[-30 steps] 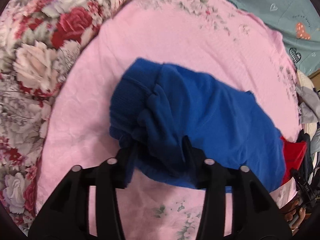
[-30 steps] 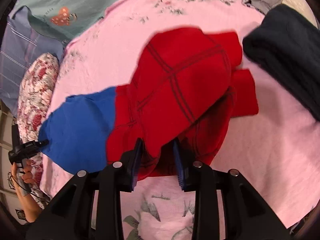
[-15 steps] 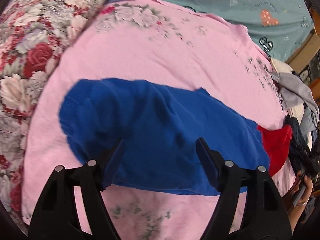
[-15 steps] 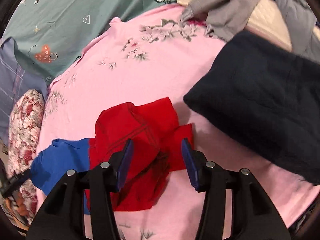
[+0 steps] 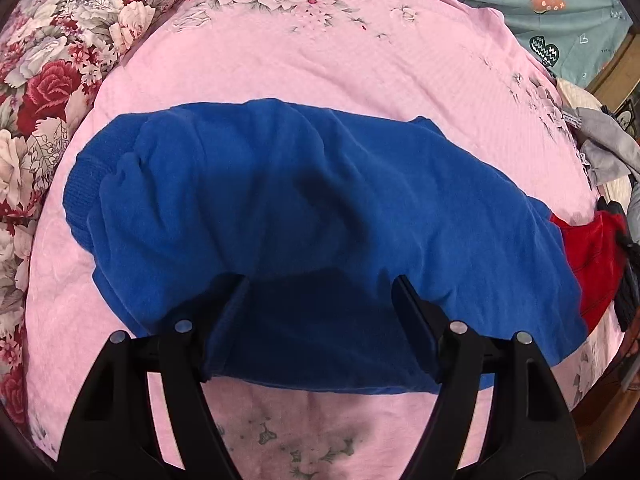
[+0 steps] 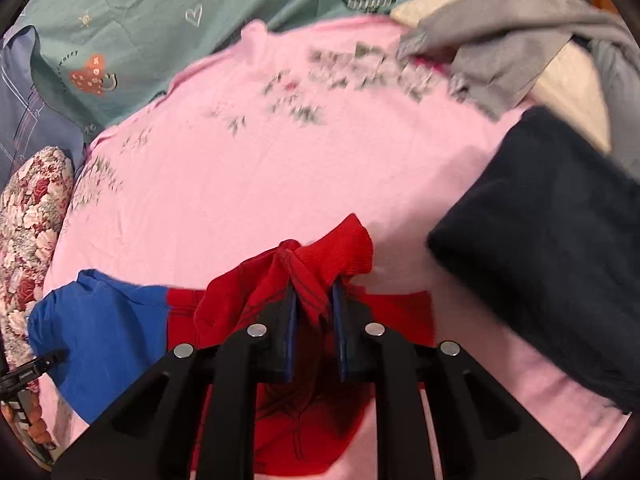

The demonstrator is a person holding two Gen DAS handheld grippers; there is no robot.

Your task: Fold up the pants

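Pants (image 5: 320,216) spread lengthwise on pink bed (image 5: 304,56), blue end left, red end (image 6: 320,264) right | left tool (image 5: 320,300) spread wide, hovering over blue fabric, gripping nothing | right tool (image 6: 312,300) pinching bunched red cloth | soft, light, limp knit; likely to sag and wrinkle | best gripped at hems or corners
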